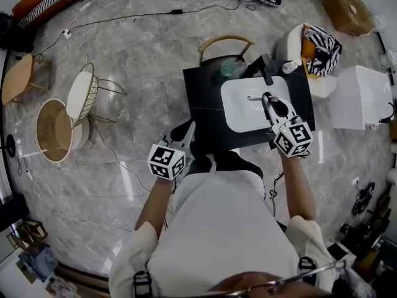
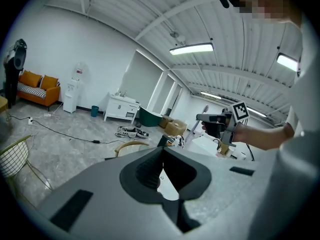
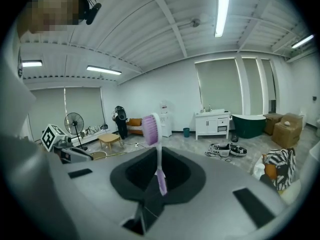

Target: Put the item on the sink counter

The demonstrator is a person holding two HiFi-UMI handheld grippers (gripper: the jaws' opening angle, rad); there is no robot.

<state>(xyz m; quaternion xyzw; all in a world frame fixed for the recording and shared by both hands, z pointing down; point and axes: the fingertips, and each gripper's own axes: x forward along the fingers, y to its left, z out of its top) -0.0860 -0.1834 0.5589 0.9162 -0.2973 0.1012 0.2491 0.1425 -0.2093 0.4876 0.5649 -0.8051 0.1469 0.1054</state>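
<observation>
A black sink counter [image 1: 205,107] with a white basin [image 1: 245,113] and a black tap [image 1: 264,71] stands in front of me. My right gripper [image 1: 271,99] hangs over the basin's right side. It is shut on a white and purple toothbrush [image 3: 151,129], which stands upright between the jaws [image 3: 159,170]. My left gripper [image 1: 185,135] hovers at the counter's near left edge. Its jaws [image 2: 163,170] are together with nothing between them. In the left gripper view the right gripper [image 2: 218,124] shows ahead on the right.
A green glass [image 1: 227,69] and a white bottle [image 1: 289,67] stand at the counter's back. Behind it is a wooden chair [image 1: 226,41]. A wire chair [image 1: 87,95] and a round basket [image 1: 54,130] are on the left. A white cabinet [image 1: 360,95] is on the right.
</observation>
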